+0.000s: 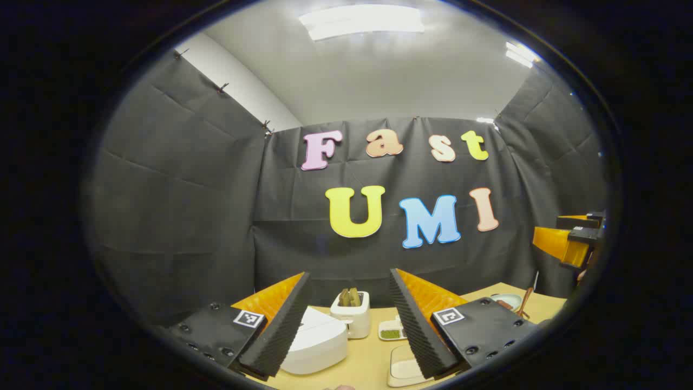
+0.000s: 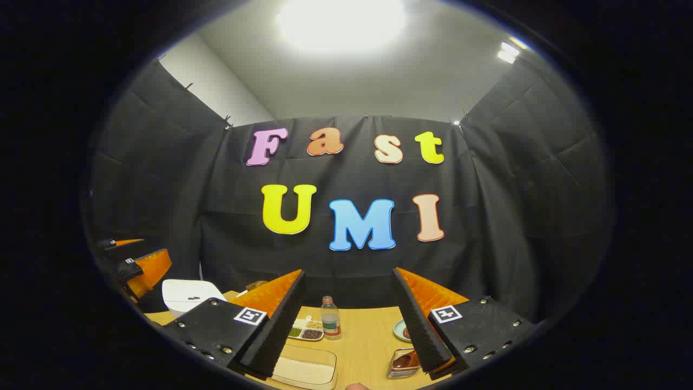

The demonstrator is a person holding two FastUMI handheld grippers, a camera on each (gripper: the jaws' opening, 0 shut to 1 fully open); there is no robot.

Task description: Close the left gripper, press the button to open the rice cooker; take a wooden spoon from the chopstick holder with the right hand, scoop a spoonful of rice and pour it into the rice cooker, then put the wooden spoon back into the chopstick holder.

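Observation:
The white rice cooker (image 1: 314, 341) sits low on the wooden table with its lid down, just past my left finger. Behind it stands the white chopstick holder (image 1: 352, 320) with wooden handles (image 1: 349, 297) sticking up. A clear box of rice (image 1: 401, 369) lies beside my right finger. My left gripper (image 1: 349, 273) is open and holds nothing. My right gripper (image 2: 348, 272) is also open and empty, above the rice box (image 2: 306, 371). In the right gripper view the rice cooker (image 2: 187, 295) is at the far left, next to the left gripper (image 2: 135, 265).
A divided dish of beans (image 2: 306, 329) and a small bottle (image 2: 330, 318) stand mid-table. A pale saucer (image 2: 401, 329) and a brown tray (image 2: 403, 363) lie to the right. In the left gripper view a small bowl (image 1: 506, 300) with a wooden stick sits far right, under the right gripper (image 1: 574, 238).

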